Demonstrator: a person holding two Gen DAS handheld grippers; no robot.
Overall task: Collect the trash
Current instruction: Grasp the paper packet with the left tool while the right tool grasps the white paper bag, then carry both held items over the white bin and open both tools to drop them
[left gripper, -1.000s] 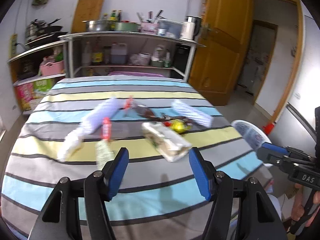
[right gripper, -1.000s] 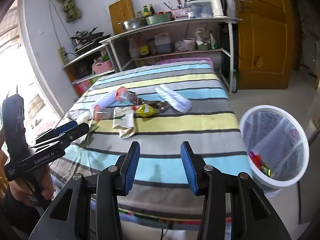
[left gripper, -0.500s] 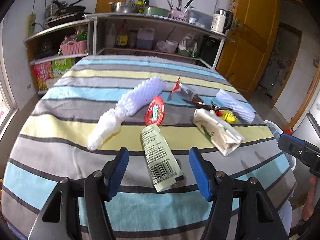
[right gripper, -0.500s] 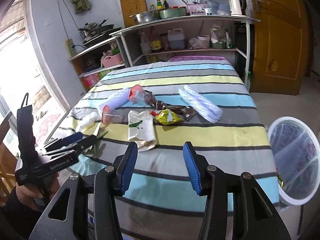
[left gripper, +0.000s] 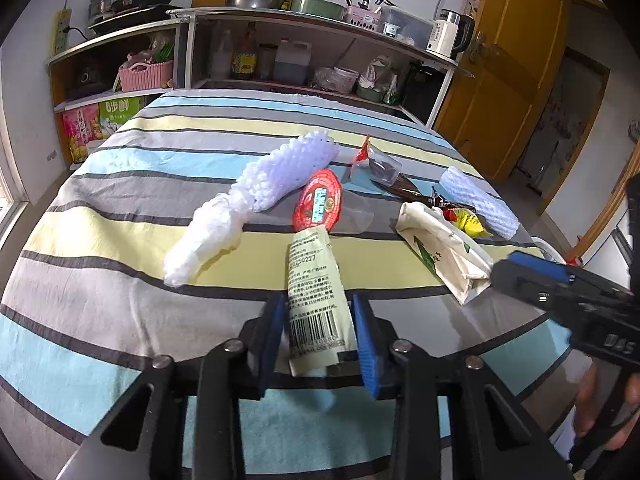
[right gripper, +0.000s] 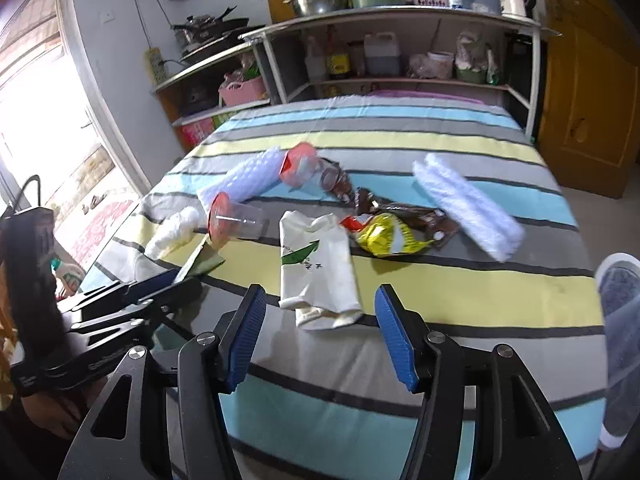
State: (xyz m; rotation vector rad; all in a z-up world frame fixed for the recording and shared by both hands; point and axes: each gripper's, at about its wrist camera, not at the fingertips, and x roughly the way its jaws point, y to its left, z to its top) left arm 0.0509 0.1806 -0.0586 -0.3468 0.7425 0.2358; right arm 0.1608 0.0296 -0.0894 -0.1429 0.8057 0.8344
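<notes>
While the left hand-held gripper (left gripper: 320,336) has just been closing, its blue pads now pinch the barcode end of a pale green sachet (left gripper: 316,300) on the striped bed (left gripper: 120,208); the sachet's long axis runs straight ahead between the jaws. The right hand-held gripper (right gripper: 320,332), jaws just widening and empty, faces the cream paper bag (right gripper: 316,268) lying lengthwise just ahead, nearer this hand.
</notes>
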